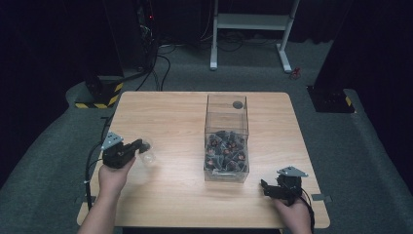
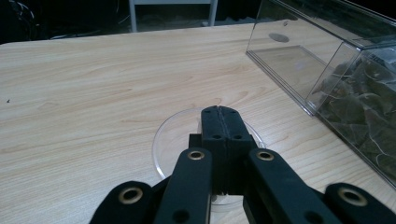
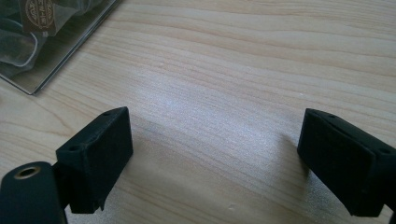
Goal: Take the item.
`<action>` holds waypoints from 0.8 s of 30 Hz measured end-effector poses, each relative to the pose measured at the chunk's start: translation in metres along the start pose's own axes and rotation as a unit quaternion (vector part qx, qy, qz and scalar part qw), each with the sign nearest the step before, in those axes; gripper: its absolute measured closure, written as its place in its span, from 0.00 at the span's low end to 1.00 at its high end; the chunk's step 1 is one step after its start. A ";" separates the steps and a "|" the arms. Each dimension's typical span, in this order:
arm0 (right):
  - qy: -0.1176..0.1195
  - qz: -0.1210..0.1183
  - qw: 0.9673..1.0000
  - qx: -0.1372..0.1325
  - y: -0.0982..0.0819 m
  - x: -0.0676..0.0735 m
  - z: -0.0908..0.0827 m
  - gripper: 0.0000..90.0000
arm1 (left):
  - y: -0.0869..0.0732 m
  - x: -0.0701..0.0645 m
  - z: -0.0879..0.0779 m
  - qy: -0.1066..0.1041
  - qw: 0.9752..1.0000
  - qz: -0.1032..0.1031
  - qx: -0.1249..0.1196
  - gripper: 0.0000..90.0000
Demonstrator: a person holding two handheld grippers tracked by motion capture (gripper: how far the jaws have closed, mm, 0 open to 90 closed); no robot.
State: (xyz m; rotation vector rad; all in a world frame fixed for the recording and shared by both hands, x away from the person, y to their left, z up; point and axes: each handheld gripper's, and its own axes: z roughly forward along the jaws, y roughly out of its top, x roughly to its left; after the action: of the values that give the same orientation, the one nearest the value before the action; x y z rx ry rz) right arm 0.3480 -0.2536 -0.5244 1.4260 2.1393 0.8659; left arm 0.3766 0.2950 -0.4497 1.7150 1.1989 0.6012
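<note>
High view: fixed overhead, person's side, faces forward and down; takes in whole table [image 1: 160, 204], floor beyond, both hands at near edge. Left gripper view: rides low behind jaws, faces far-right across tabletop [image 2: 93, 84] toward box [image 2: 336, 70] (close range). Right gripper view: very near tabletop [image 3: 243, 70], looking down; box corner [image 3: 42, 42] at its upper left. All three share box and wood top.

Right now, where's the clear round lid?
The clear round lid is on the table's left side in the high view, pinched by the left gripper, well left of the clear box holding the tea bags.
</note>
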 end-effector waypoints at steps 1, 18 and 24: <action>0.000 0.000 1.000 0.000 0.000 0.000 0.000 0.11 | 0.000 0.000 0.000 0.000 1.000 -0.001 0.000 1.00; 0.000 0.001 1.000 0.000 0.000 0.000 0.000 0.11 | 0.003 0.000 -0.007 0.001 1.000 -0.008 -0.016 0.79; 0.001 0.000 1.000 0.000 0.000 0.000 0.000 0.11 | 0.008 -0.004 -0.017 0.007 0.999 -0.009 -0.030 0.62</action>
State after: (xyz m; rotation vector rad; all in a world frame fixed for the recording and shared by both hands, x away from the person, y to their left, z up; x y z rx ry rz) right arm 0.3479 -0.2536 -0.5244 1.4257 2.1414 0.8661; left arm 0.3650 0.2979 -0.4339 1.6498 1.1944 0.6336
